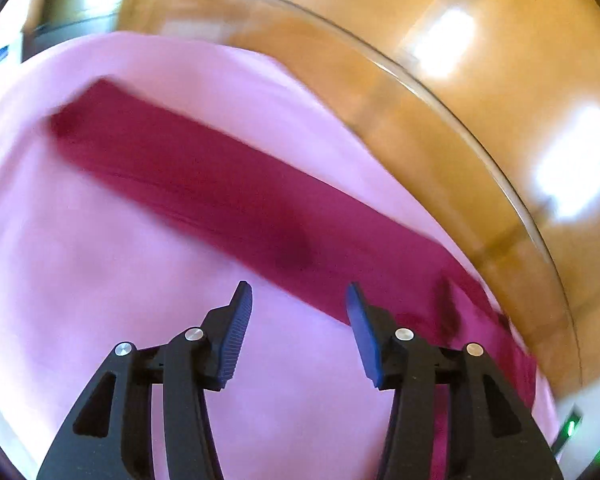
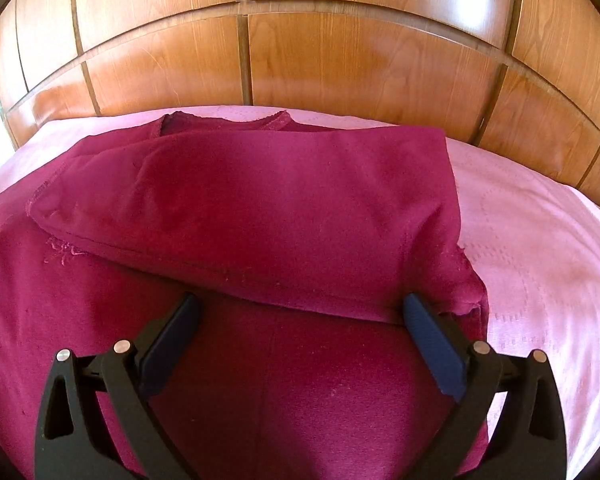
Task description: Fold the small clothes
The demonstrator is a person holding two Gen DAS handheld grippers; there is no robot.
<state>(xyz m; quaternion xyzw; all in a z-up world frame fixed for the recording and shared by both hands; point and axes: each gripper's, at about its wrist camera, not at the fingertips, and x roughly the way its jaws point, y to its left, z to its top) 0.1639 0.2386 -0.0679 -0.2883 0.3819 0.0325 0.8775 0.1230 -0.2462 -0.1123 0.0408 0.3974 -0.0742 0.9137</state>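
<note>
— One garment only: a dark crimson top (image 2: 260, 208) on the pink bedspread (image 2: 540, 240), neckline toward the wooden headboard (image 2: 340, 64) at the top of the right wrist frame. Its long axis runs from the bottom of that frame up to the neckline.

— And in the other view?

— Blurred, but the same top (image 1: 220, 196) crosses it as a long band from the upper left to the lower right.

— Texture?

— Soft, slightly fuzzy knit with stitched hems; one side is folded across the body, leaving a slanted hem through the middle of the frame. The bedspread is smooth with a woven pattern, and the headboard is glossy panelled wood.

— Where are the grippers?

— The right gripper (image 2: 300, 328) is over the lower body of the top, jaws wide apart, its tips at the folded hem. The left gripper (image 1: 300, 320) is parted too, over pink bedspread, with the crimson band just beyond its tips.
</note>
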